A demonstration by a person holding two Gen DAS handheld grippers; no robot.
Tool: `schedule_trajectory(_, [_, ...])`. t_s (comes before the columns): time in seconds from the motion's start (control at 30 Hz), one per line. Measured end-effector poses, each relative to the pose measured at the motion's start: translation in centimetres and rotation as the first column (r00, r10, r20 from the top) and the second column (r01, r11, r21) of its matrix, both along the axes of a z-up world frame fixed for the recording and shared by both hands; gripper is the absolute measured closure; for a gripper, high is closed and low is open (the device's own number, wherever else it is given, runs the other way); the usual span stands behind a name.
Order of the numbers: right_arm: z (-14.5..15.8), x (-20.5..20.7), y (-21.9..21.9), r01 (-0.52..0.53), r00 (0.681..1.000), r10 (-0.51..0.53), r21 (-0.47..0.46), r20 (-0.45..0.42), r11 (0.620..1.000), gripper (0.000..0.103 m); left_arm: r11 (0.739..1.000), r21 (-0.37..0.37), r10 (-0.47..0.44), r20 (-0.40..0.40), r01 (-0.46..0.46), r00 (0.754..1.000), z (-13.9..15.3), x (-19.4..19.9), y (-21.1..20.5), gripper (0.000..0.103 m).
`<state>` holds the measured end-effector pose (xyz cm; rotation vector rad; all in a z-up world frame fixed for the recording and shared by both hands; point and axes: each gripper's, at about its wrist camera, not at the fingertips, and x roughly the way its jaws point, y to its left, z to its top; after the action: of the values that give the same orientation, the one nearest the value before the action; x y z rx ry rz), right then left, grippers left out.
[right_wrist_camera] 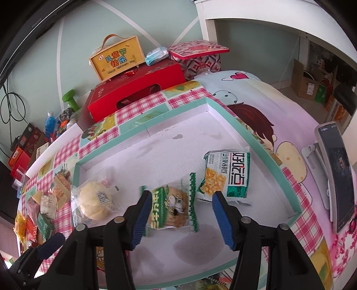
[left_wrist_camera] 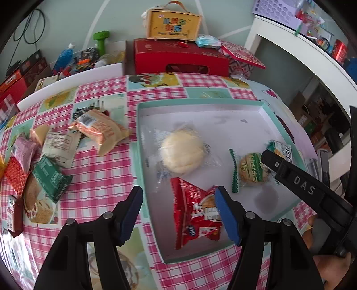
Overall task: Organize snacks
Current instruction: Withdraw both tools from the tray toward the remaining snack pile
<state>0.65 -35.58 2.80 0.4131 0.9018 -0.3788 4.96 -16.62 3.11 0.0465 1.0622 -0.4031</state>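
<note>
A shallow white tray with a teal rim (left_wrist_camera: 196, 102) (right_wrist_camera: 252, 133) lies on the checked tablecloth. In it lie a pale bun in clear wrap (left_wrist_camera: 181, 154) (right_wrist_camera: 94, 201), a red snack packet (left_wrist_camera: 196, 212), a round green-wrapped biscuit (left_wrist_camera: 253, 168) (right_wrist_camera: 171, 208) and a green-and-white packet (right_wrist_camera: 227, 174). My left gripper (left_wrist_camera: 178, 214) is open above the tray's near left part, the red packet between its fingers. My right gripper (right_wrist_camera: 179, 217) is open just above the biscuit. Several loose snack packets (left_wrist_camera: 100, 129) (right_wrist_camera: 48, 204) lie left of the tray.
A red gift box (left_wrist_camera: 180, 56) (right_wrist_camera: 138, 93) with a yellow handled box (left_wrist_camera: 173, 21) on top stands at the table's far edge. A phone on a stand (right_wrist_camera: 337, 174) is at the right. A white shelf unit (left_wrist_camera: 301, 44) stands far right.
</note>
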Motion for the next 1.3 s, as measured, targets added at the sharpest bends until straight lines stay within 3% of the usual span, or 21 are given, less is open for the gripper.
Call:
schedule_trajectory(0.07, [-0.1, 0.1, 0.1, -0.006, 1.0, 0.006, 0.001, 0.005, 1.0, 0.014, 0.998, 0.02, 0.065, 0.008, -0.065, 0.998, 0.1, 0.4, 0.9, 0.008])
schedule_trajectory(0.23, [-0.2, 0.4, 0.8, -0.037, 0.999, 0.037, -0.018, -0.003, 0.999, 0.0, 0.972, 0.068, 0.22, 0.051, -0.223, 0.974, 0.3, 1.2, 3.7, 0.008])
schedule_trajectory(0.37, [0.0, 0.6, 1.6, -0.06, 0.998, 0.06, -0.045, 0.008, 0.997, 0.0, 0.941, 0.069, 0.327, 0.067, -0.332, 0.943, 0.4, 1.7, 5.9, 0.002])
schedule_trajectory(0.53, [0.4, 0.6, 2.1, -0.066, 0.997, 0.068, -0.062, 0.024, 0.996, 0.0, 0.915, 0.064, 0.392, 0.079, -0.397, 0.916, 0.6, 2.0, 7.8, 0.002])
schedule_trajectory(0.93, [1.0, 0.7, 3.3, -0.101, 0.993, 0.103, -0.031, 0.061, 0.994, 0.0, 0.903, 0.052, 0.422, 0.076, -0.426, 0.903, 0.7, 1.9, 9.6, 0.002])
schedule_trajectory(1.3, [2.5, 1.9, 8.4, -0.248, 0.963, 0.253, -0.056, 0.092, 0.967, 0.0, 0.873, 0.093, 0.48, 0.003, -0.478, 0.877, 0.3, 2.3, 13.5, 0.002])
